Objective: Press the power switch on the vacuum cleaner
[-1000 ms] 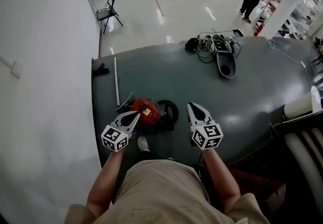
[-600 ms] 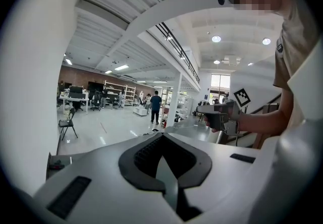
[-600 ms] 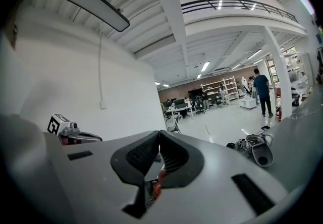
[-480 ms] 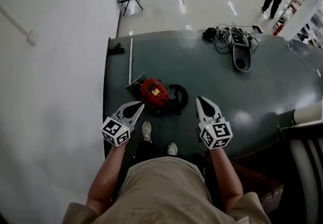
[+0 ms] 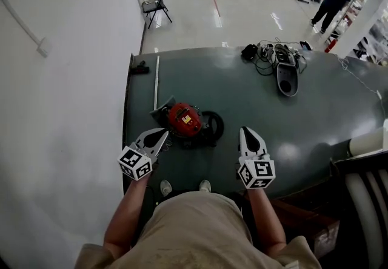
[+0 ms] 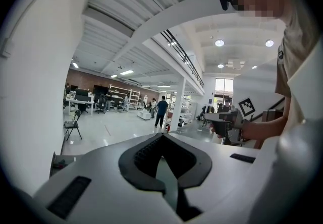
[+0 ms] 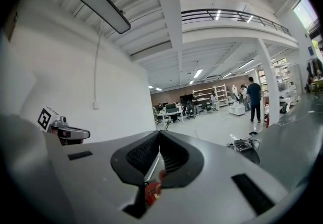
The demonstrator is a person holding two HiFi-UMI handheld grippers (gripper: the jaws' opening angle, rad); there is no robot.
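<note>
Standing over the round red plastic vacuum cleaner, we judge the task hardly begun: nothing touches the machine, and the whole press is left to do. It sits on the smooth dark green floor covering, which catches soft glints of light, a little left of the middle and just beyond our feet. A small yellow label marks its domed top, and a black hose curls in a loop against its right side. We cannot pick out the power switch itself at this size.

Our left gripper, a white hard-shelled tong with black ribbed pads, hovers near the vacuum cleaner's near left edge but apart from it. Its jaws are clenched tip to tip on nothing. Our right gripper, of the same make, hangs further right, clear of the hose, also closed and empty. Through the slit under its pads a sliver of red shows.

A thin white rod lies straight on the floor at far left, beside the plain white wall. A tangle of black cables rests at the far right edge.
</note>
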